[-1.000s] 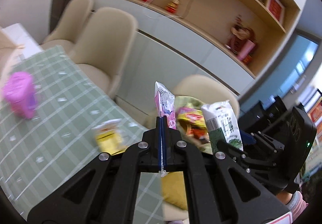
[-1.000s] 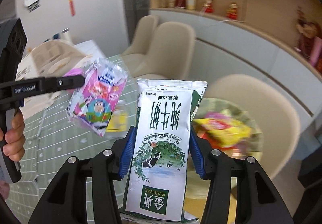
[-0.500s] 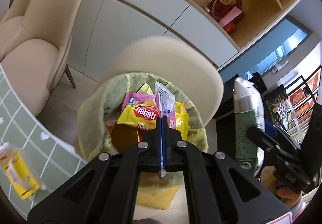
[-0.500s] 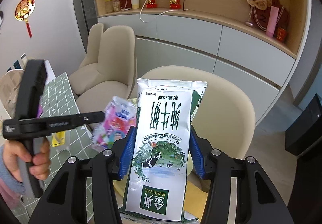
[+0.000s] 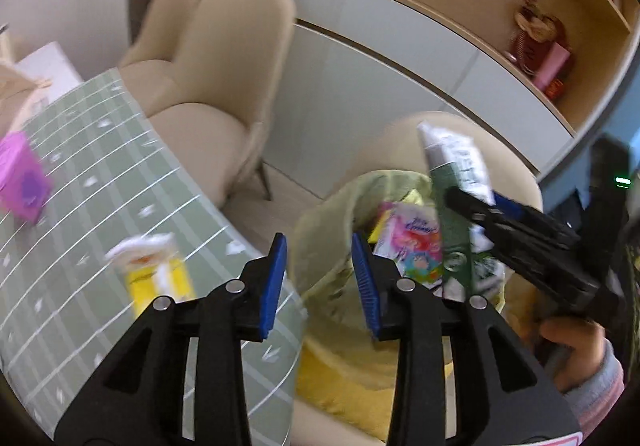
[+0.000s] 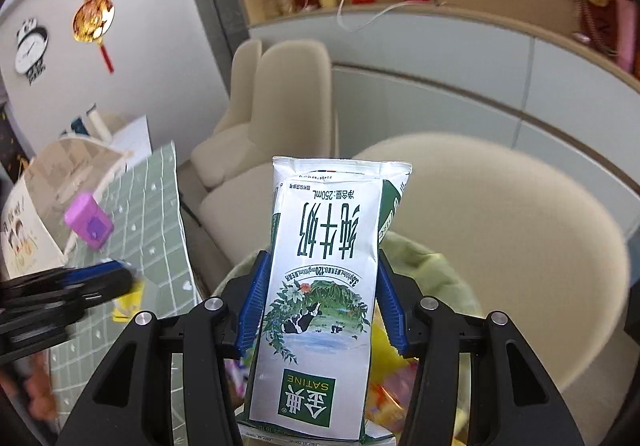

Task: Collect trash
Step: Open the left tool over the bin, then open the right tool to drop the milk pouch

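Two black grippers: left gripper opening, nothing between its jaws; right gripper clamps one white-green milk carton; only left view shows pink wrapper in green-lined bin.

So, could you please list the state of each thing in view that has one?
Left gripper: jaws opening, nothing between them.
Right gripper: jaws closed on the white-and-green milk carton, held over the bin.
Pink tissue packet: loose in the bin.
Green-lined trash bin: open, partly filled with wrappers.
Yellow wrapper: lying on the green checked tablecloth.
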`<state>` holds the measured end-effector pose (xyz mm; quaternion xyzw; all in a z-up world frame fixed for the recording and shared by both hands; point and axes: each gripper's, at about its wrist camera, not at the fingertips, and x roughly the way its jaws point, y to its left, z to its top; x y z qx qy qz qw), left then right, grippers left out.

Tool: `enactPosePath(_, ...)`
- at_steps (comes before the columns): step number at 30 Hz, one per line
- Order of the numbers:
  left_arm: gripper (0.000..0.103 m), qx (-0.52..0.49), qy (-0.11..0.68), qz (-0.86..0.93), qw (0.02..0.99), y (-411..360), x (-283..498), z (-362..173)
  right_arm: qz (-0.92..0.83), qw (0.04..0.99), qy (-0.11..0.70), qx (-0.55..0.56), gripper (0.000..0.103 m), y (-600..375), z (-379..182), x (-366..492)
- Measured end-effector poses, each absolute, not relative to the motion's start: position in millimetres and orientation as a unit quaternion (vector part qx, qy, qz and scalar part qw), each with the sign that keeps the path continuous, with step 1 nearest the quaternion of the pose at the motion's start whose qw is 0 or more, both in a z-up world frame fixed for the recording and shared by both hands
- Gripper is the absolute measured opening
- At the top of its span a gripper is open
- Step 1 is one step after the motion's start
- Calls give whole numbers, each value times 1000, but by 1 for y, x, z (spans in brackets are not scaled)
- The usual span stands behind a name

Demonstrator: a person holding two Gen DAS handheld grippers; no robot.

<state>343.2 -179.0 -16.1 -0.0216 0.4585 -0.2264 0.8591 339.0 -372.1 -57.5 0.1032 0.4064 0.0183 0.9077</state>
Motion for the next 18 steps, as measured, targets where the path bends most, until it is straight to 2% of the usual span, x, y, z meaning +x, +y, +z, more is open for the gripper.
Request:
enactPosePath(5,33,-13,460,-172,871,-161,322,-16,29,875,468,122,47,-370,-100,338)
enactPosePath(7,39,-11,465,-161,870,-159,316,-17,39,863,485,135,47,-370,-111,334)
enactPosePath(13,41,1,478,-149,866,-156,301,-21,54,845,511,148,47,-376,-120,338)
enactPosePath(14,43,1,478,-146,866,-156,299,-20,54,844,512,151,47,-377,-120,339)
enactPosePath(16,53,4,477,-143,867,-151,294,-19,51,847,506,153,47,-378,-117,338)
enactPosePath(18,60,14,476,-147,867,-150,290,-17,44,859,489,145,52,-379,-104,331)
